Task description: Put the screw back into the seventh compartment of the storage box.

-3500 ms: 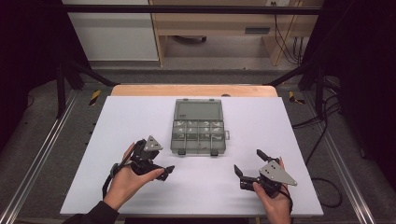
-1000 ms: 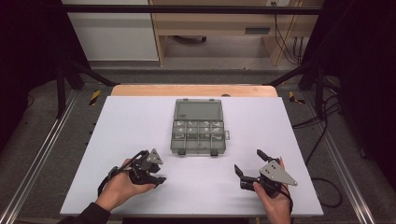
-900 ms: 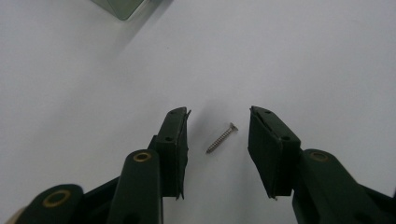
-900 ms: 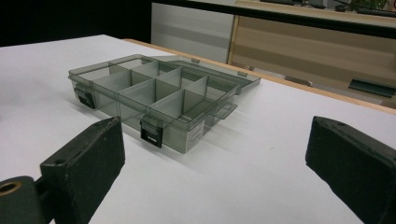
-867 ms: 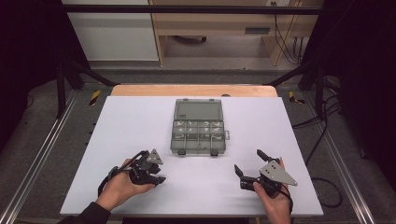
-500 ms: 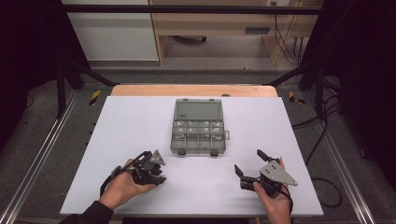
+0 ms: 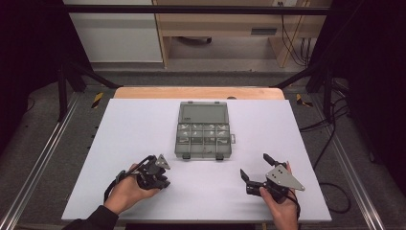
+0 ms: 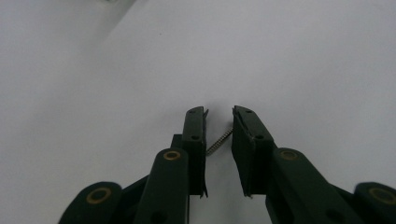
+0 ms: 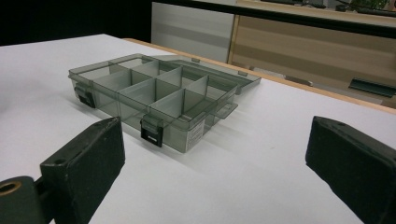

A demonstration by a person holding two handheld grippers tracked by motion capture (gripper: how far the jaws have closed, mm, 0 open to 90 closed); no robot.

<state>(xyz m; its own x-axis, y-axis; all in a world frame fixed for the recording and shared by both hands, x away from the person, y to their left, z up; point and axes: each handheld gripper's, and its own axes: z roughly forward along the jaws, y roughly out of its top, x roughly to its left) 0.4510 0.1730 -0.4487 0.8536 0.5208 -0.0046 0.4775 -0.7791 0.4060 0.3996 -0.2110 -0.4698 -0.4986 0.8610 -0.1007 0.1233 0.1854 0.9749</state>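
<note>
A thin threaded screw (image 8: 219, 141) lies slanted on the white table (image 7: 134, 124), between the tips of my left gripper (image 8: 218, 114). That gripper's jaws stand a narrow gap apart on either side of the screw and are tilted down at the table; it sits at the front left (image 7: 158, 178). A clear grey compartment box (image 7: 204, 136) rests mid-table with its lid (image 7: 203, 113) folded flat behind it. At the front right, my right gripper (image 7: 254, 165) is wide open and holds nothing. It points at the box (image 9: 154, 98) from a short way off.
A wooden strip (image 7: 198, 92) runs along the table's far edge, with cabinets (image 7: 115, 33) on the floor beyond it. Metal rails (image 7: 43, 158) flank both sides. Cables (image 7: 330, 124) trail on the floor at the right.
My left gripper has shifted slightly right and toward the front edge, tipped down to the table, and its jaws have narrowed. The right gripper has stayed still.
</note>
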